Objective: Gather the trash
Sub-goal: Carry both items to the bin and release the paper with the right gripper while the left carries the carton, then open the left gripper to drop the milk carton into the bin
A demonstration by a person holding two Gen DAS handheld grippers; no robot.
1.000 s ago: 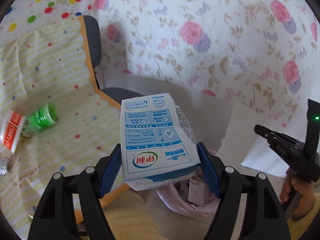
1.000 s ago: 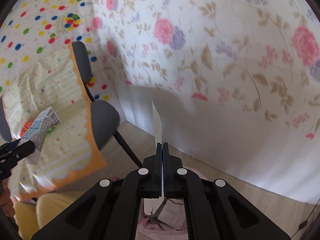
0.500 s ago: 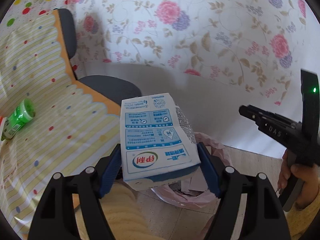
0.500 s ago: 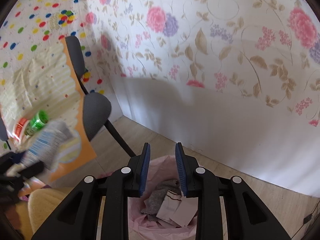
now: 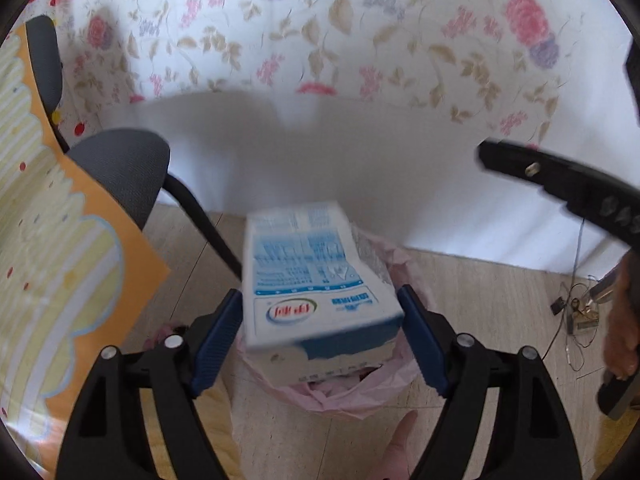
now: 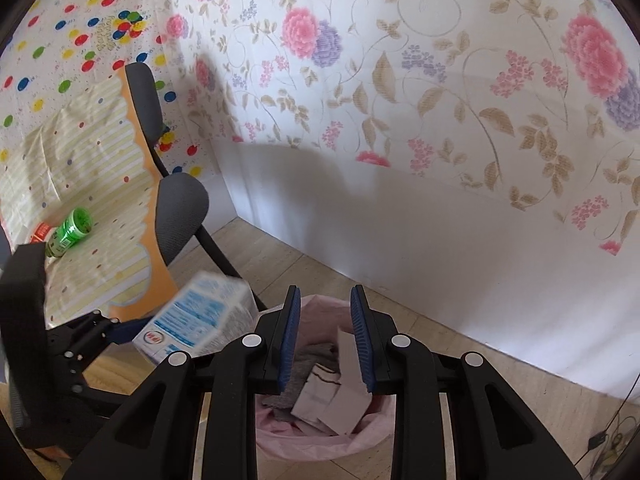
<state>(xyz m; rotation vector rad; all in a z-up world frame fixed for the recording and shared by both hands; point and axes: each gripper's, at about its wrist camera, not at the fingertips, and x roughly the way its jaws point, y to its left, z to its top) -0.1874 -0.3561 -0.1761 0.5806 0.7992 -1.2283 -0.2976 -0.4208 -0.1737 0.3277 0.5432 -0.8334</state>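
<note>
Right hand-held gripper (image 6: 325, 336) parted above pink-lined bin (image 6: 320, 440), milk carton (image 6: 196, 320) beside, left

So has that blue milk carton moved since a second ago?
Yes. In the left wrist view the milk carton was in front of the table edge and chair; now it is lower, over the pink-lined bin, between the left gripper jaws, which have just been opening.

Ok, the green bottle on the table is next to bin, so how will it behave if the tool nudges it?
The green bottle lies on its side and looks round, so it will probably roll if nudged side-on. It seems small and plastic, so likely light. The creased tablecloth may slow it a little.
</note>
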